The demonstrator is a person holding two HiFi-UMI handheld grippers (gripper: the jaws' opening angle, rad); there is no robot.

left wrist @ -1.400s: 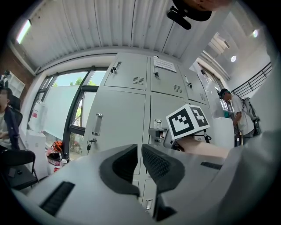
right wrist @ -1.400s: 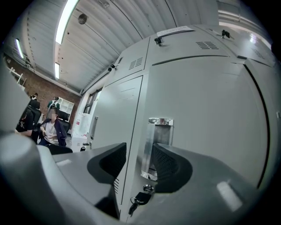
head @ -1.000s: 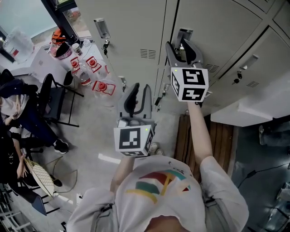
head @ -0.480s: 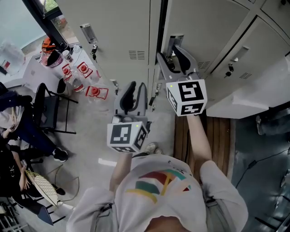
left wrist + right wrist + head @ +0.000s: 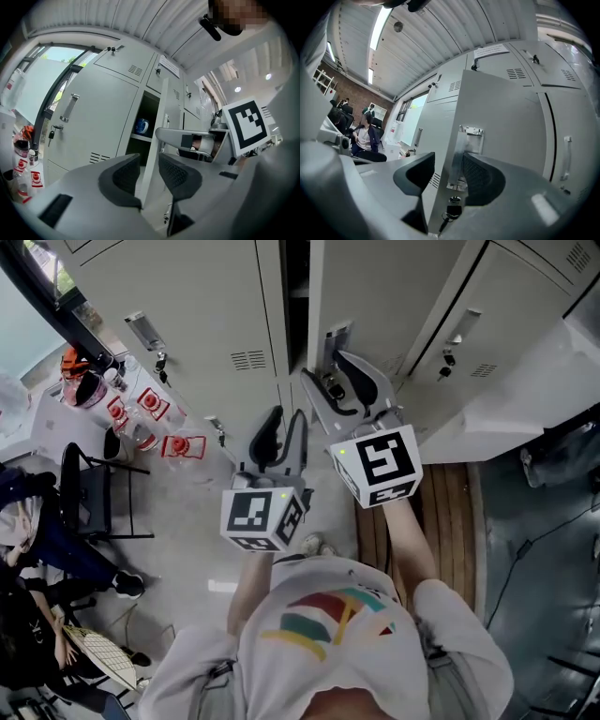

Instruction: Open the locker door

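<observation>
- The locker door (image 5: 375, 296) stands ajar straight ahead. The right hand-held gripper (image 5: 445, 173) sits open astride its handle (image 5: 465, 140), so the pull is best made along the hinge's arc.
- The left hand-held gripper (image 5: 149, 171), whose jaws have just been opening, holds nothing; the door's edge lines up in its gap.
- Only the left gripper view shows the blue cup (image 5: 141, 125) inside.

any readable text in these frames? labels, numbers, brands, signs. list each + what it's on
Nothing legible enough to quote.
label strip, white, near the top of the lockers: print too blurred to read.
bottles at the left: red labels, too small to read.
marker cubes: black-and-white square patterns only, no letters or digits.
</observation>
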